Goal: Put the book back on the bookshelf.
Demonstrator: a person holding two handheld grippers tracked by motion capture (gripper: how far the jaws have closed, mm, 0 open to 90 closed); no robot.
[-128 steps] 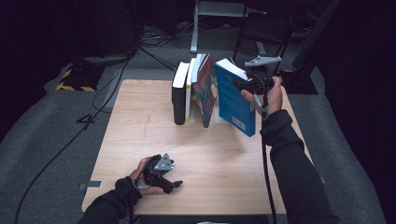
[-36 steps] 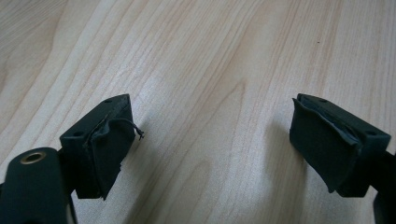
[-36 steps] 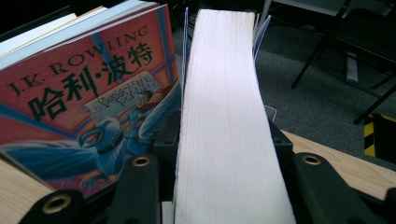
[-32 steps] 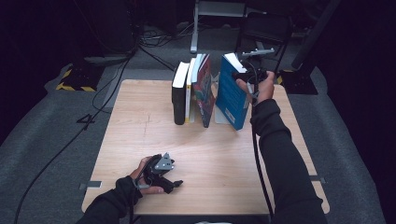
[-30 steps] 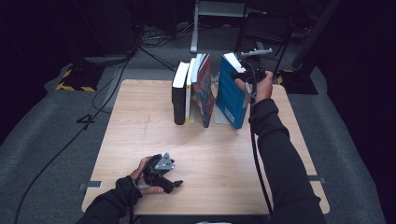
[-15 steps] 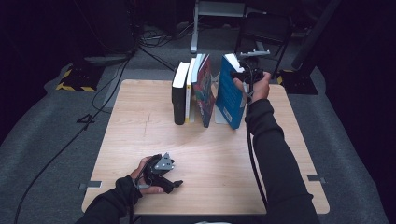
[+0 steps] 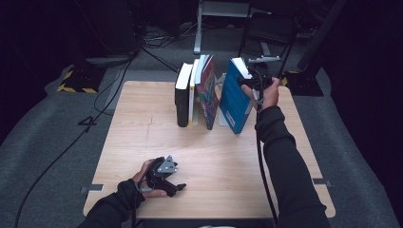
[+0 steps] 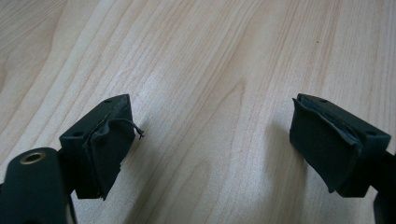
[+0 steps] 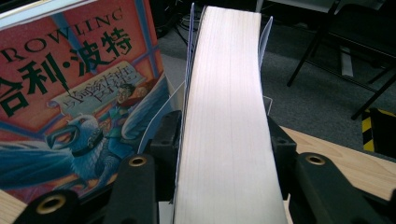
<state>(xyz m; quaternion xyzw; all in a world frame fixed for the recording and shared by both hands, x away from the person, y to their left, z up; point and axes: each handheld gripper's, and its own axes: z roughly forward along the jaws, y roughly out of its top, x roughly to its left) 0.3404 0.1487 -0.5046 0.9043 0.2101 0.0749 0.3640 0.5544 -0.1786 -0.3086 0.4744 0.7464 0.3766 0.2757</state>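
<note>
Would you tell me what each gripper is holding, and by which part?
The right gripper clamps the blue book across its page edge near the top; the left gripper holds nothing.

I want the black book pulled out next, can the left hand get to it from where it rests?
Probably yes. The left tongs rest open on the table's near edge, with bare wood up to the black book. It stands leftmost in the row, its outer side free.

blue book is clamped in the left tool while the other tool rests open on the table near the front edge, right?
Not quite: the blue book is clamped in the right tool, not the left. The right gripper view shows its jaws on both covers. The left tool is the one resting open on the table near the front edge, as the high view shows.
</note>
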